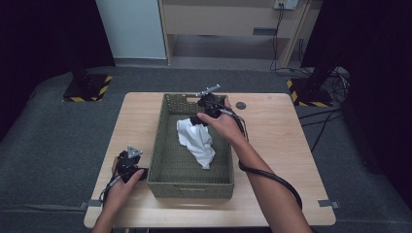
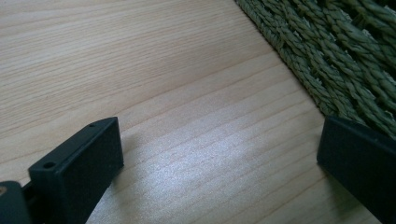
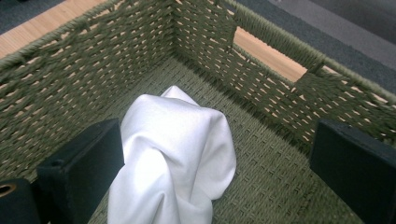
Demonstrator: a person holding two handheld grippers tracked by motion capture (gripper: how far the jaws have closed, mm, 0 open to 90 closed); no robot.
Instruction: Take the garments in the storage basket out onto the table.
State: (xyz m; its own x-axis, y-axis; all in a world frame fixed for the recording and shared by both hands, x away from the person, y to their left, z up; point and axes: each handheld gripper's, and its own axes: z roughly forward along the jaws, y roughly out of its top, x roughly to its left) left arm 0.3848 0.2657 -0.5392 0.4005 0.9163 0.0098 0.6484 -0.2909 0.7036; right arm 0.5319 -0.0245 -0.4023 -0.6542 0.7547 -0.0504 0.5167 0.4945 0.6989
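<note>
cloth [image 1: 197, 141], white and crumpled, lies inside the woven basket [image 1: 160, 145], on its floor toward the far half; that basket serves as landmark for all places below.

table [image 1: 282, 145], pale wood, carries the basket near its middle. small dark disc [image 1: 240, 105] sits on the table off the basket's far right corner, well apart from the work.

basket walls are green woven fibre with a handle slot [image 3: 266, 53] in the far end wall, seen from the right gripper view.

right gripper [image 1: 200, 118] is lowered inside the basket at the cloth's far end. jaws stand wide apart; the cloth bunches up between them, brushing the left-hand one, not pinched. judgement: placed to straddle the raised fold so a closing grip catches fabric rather than weave.

left gripper [image 1: 127, 162] rests on the table just outside the basket's near left wall, jaws spread over bare wood, holding nothing. judgement: parked clear, possibly ready to steady the basket.
</note>
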